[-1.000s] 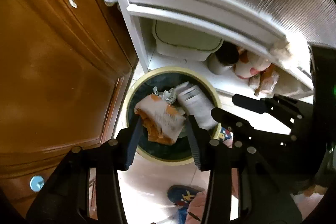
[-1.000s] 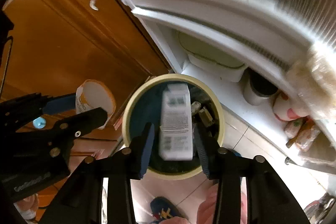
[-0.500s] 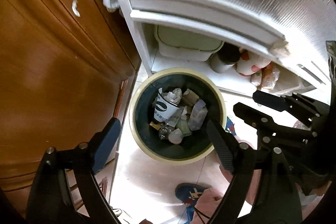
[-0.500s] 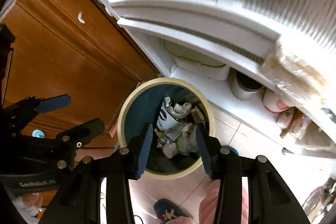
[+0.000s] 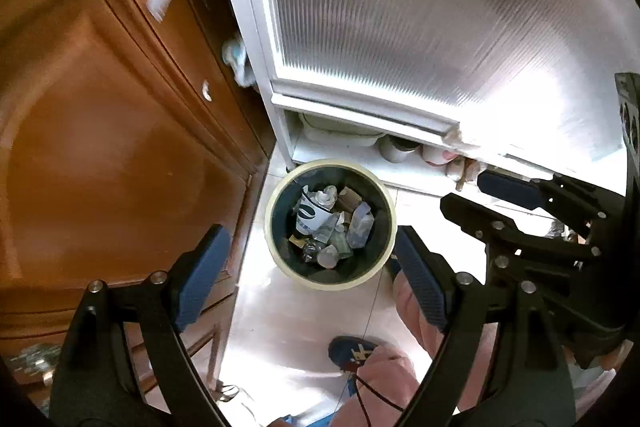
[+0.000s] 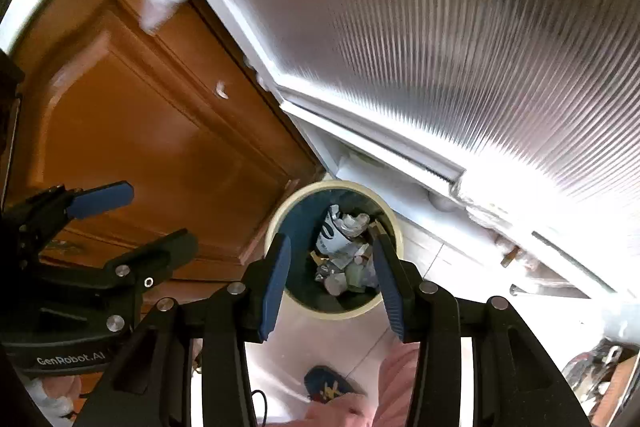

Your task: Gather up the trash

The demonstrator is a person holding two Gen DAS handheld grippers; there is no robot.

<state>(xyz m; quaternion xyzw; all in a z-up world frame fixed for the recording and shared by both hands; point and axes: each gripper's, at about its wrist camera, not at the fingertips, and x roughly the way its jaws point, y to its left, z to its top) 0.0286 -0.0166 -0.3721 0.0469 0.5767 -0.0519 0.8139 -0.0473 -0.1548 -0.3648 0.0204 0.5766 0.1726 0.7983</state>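
A round bin with a cream rim stands on the tiled floor, far below both grippers. Inside lie a white paper cup with a blue print, crumpled paper and small cartons. My left gripper hangs high over the bin, jaws spread wide and empty. In the right wrist view the same bin and cup show between the blue pads of my right gripper, which is open with nothing in it. Each gripper shows in the other's view: the right one and the left one.
A brown wooden cabinet rises left of the bin. Behind it is a white-framed ribbed-glass door over a low shelf with pots. A blue shoe and a pink trouser leg are on the floor near the bin.
Both grippers let go over the bin: the left dropped an orange-and-white wrapper, the right a white carton. The left jaws opened wide. Both then rose well away from the bin.
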